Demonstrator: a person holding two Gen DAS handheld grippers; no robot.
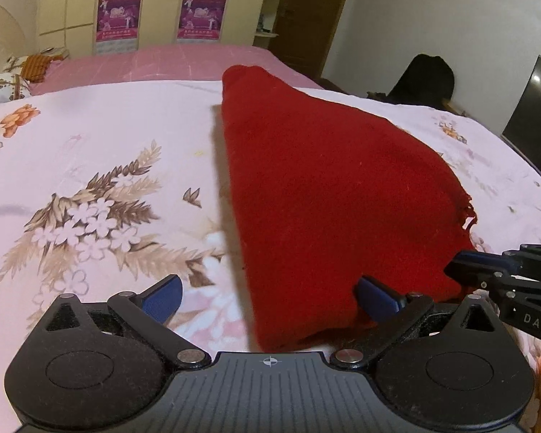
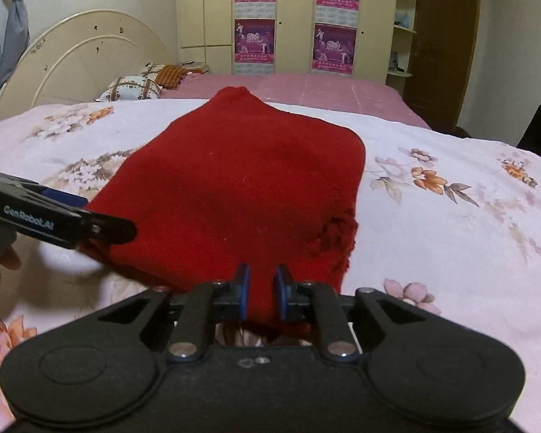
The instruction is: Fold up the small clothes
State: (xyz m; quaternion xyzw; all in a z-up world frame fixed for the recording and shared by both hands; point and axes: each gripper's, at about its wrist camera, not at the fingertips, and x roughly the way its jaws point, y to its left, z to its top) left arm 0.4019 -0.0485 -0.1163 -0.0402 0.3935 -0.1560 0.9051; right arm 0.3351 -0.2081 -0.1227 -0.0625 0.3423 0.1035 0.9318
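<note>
One red knit garment (image 1: pixel 328 195) lies folded on the bed (image 1: pixel 90 151). My left tool (image 1: pixel 268 301) stands wide apart at its near corner; my right tool (image 2: pixel 262 296) is clamped on the near hem. Bare floral sheet lies open on both sides — two pillows (image 2: pixel 133 88) far off by the headboard.

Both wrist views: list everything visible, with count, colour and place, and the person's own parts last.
Red knit garment: one, red, lying on the bed, near edge towards the cameras.
Floral bedsheet: one, pale pink with brown and orange flowers, under the garment.
Pillows: two, patterned, by the headboard.
Headboard: one, cream, left.
Wardrobe: one, cream with purple posters, behind.
Door: one, brown, right.
Left tongs: open, at the garment's near edge.
Right tongs: shut on the garment.
</note>
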